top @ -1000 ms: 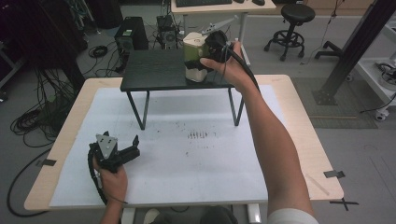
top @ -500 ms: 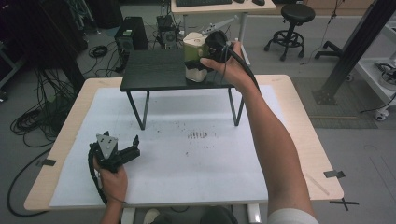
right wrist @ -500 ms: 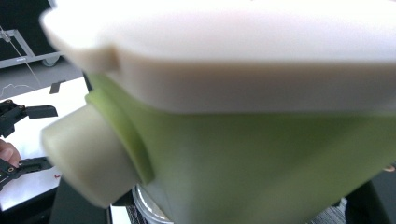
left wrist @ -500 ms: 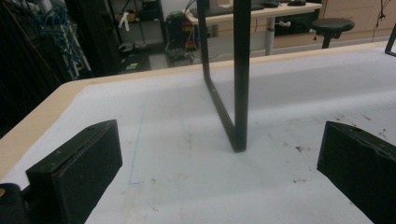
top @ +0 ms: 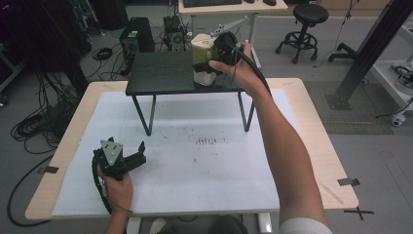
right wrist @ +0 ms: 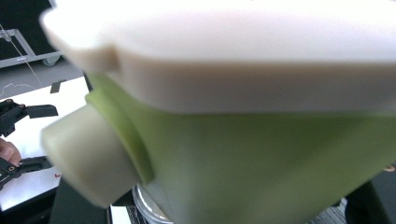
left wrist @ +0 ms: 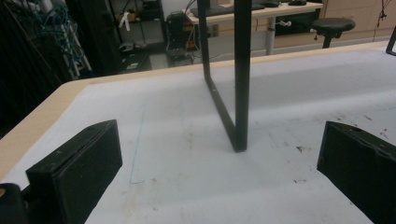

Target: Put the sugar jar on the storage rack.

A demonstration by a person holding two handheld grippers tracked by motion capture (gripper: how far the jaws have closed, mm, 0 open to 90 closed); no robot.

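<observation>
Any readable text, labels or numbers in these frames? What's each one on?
None readable.
Green and cream container on the black shelf: plain faces, no label showing.
White table cover: dark specks and a faint blue line, no writing.
Computer tower on the floor behind: too small to read.
Left tool, right tool: no markings visible.

Soft, even room light falls from above; the white surface [top: 204,161] is bright, while the floor and cables at the left lie dim. The small black shelf [top: 165,73] casts only a faint shadow. In the right gripper view the green-and-cream container [right wrist: 261,154] is badly blurred, its pale lid glaring. The left gripper view is sharp.
</observation>
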